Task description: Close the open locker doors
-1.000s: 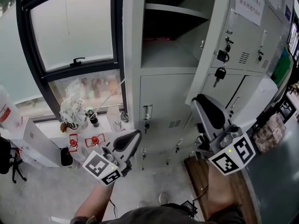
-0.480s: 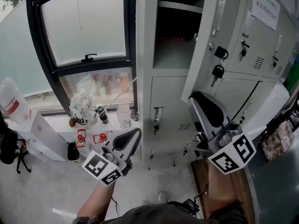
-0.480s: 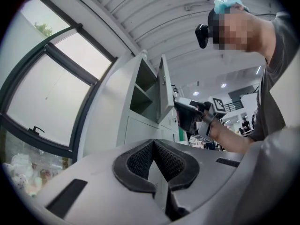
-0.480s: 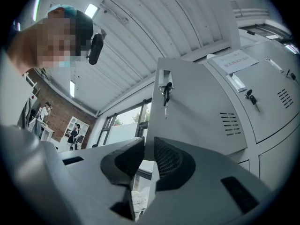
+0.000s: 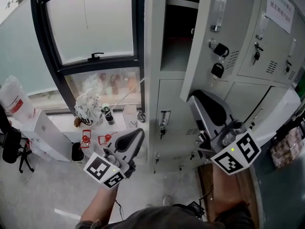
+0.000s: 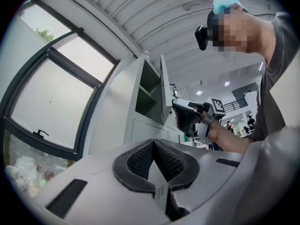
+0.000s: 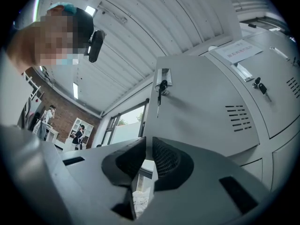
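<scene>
One door is open: the pale grey sheet-steel locker door (image 5: 198, 66) on the upper row, swung out off its dark open compartment (image 5: 177, 32). A black key bunch (image 5: 217, 69) hangs from its lock edge. The grey lower-row doors (image 5: 171, 128) underneath look shut.

Right gripper (image 5: 196, 100) sits just below that door, with the door at its 12 o'clock and its nose tilted up at the outer face. Its jaws have just been closing. They stand a narrow slit apart with nothing between them. Likely reason: a push wants a blunt, near-closed nose, not a grip. In the right gripper view the door face fills 12 to 3 o'clock and the keyed lock is at 12. The gripper is near the door, and contact can't be confirmed.

Left gripper (image 5: 135, 138) hangs at 7 o'clock in the head view, jaw tips together and empty. It sits in front of the dark-framed window (image 5: 86, 27), left of the lockers, probably parked so it doesn't foul the swing.

Step in hand, as judged: lining up for the push. Next move should be contact near the lock edge, presumably farthest from the hinge, for leverage. Risk: the dangling keys could get pinched between door and frame.
</scene>
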Demonstrator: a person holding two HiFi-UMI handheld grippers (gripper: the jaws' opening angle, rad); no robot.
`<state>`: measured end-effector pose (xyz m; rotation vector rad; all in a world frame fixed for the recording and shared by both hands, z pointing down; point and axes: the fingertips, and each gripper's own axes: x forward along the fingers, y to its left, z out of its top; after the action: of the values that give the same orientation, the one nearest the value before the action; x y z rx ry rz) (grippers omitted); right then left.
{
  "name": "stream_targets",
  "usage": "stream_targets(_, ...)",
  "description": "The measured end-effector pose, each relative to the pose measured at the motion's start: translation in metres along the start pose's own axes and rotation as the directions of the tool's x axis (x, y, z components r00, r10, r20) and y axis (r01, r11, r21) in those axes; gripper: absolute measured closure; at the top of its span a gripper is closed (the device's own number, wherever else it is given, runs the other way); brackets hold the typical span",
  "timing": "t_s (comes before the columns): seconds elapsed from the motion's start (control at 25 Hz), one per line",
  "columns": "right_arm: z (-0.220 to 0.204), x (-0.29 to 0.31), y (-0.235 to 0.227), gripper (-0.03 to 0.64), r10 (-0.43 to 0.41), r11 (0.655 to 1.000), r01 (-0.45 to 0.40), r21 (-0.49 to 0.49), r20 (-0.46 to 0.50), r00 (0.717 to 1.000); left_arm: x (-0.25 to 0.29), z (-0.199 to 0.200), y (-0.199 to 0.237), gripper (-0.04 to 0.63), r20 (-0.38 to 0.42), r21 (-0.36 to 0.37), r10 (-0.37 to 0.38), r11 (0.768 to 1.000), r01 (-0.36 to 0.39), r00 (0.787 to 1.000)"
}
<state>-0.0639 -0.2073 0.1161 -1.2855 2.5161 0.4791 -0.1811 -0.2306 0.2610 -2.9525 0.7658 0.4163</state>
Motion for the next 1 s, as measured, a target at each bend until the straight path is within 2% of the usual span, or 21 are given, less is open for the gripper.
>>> stream_targets(1.0,-0.031,0.032,-0.038,0.575,0.064,0.998,-0.062,0.032,-0.052,0.997,0.022,-0.006,0.02,0.586,0.008,0.012,0.098,0.995,-0.098,0.995)
